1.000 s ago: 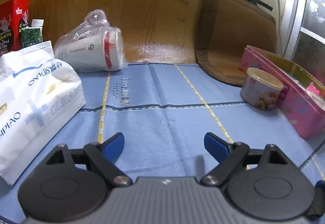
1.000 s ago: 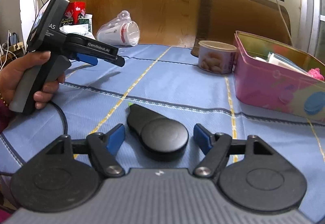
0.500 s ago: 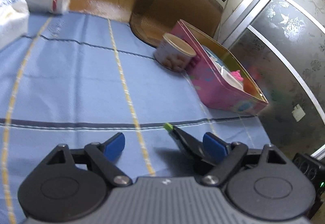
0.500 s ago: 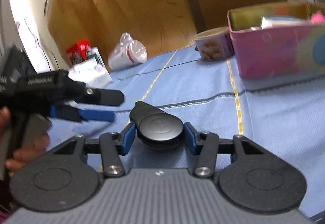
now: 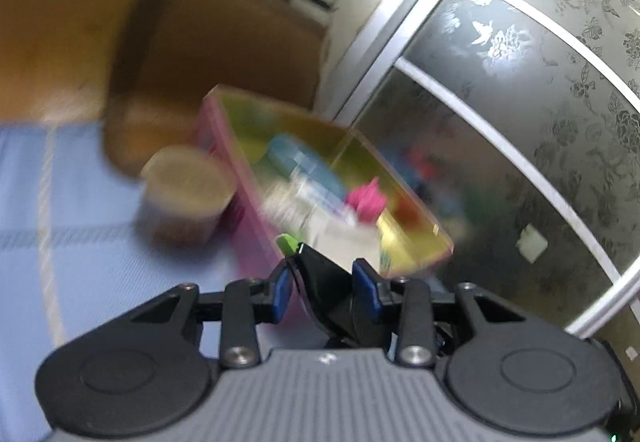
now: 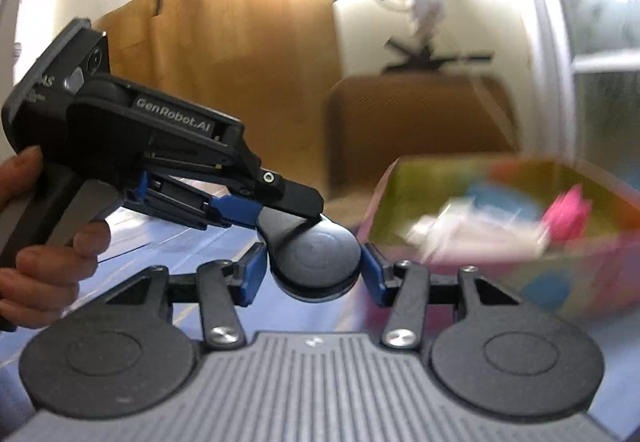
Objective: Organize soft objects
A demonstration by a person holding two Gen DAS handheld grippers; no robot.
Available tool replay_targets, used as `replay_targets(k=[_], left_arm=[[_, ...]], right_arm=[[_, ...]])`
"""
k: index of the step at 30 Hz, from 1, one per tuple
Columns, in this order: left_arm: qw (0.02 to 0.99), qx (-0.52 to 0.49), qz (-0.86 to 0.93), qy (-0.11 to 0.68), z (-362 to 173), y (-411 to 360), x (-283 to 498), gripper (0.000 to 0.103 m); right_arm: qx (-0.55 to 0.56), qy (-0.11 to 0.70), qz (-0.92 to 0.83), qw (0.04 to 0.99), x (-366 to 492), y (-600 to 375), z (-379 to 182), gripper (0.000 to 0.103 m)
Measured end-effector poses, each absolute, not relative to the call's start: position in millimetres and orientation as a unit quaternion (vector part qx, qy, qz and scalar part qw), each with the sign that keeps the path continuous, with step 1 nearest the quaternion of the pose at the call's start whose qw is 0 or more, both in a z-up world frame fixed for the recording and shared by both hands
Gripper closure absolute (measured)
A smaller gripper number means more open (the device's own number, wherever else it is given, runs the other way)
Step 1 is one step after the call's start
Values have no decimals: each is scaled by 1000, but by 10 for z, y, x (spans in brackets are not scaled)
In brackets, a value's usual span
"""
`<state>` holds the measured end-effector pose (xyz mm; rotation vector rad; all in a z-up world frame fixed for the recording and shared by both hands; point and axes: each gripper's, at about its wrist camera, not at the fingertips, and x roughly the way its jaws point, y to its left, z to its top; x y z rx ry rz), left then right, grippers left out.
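Both my grippers, left (image 5: 324,292) and right (image 6: 313,273), pinch the black pod (image 6: 314,256) beside the pink box (image 6: 460,266); not boxed yet.

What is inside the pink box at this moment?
The pink box holds a bright pink soft item, something blue and white pieces. Motion blur hides what they are. Its floor and whatever lies beneath them are covered.

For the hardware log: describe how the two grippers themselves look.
Both match: the left gripper and right gripper have black linkage arms, blue pads on the jaws, silver pivot screws and a grey ribbed body between two round black discs. The left one's side reads "GenRobot.AI" in white, above a grey handle.
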<state>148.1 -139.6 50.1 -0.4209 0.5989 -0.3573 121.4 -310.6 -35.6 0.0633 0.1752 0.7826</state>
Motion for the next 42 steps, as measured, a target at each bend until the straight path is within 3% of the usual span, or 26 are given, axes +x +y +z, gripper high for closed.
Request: replay_targets(k=[6,10,12,19,24,28,30,32,37,42], left_arm=[[934,-148,-151,288,514,-1699,2429,65],[937,-130,-100,307,385,-1753,2988,66],[939,-128,-84,310,350,-1730,3073,60],[952,-104,-78,279,397,-1693,2686,54],[962,-81,-67,252,503,-1762,2167,38],[971,-33,-57,228,545,-1787,1700,27],[974,-18,-52,219,547,-1793,1490,11],[975,-10,-51,216,542,-1782,1289,0],[975,15,-17,222,491,-1808,893,0],[971,36,8,237,387,-1863,640,0]], right_arm=[[9,130,322,938,2135,-2994,-163,49],[4,195,300,934,2664,-2844,-166,44],[29,195,296,935,2700,-2934,-212,44],[90,127,292,944,2133,-3341,-360,44],[112,83,267,954,1710,-3564,-340,43],[128,87,235,960,1492,-3753,-390,21],[143,95,231,958,1401,-3869,-414,19],[150,103,225,957,1311,-3956,-449,11],[171,134,218,952,1149,-4077,-551,0],[181,160,214,947,1029,-4122,-566,0]])
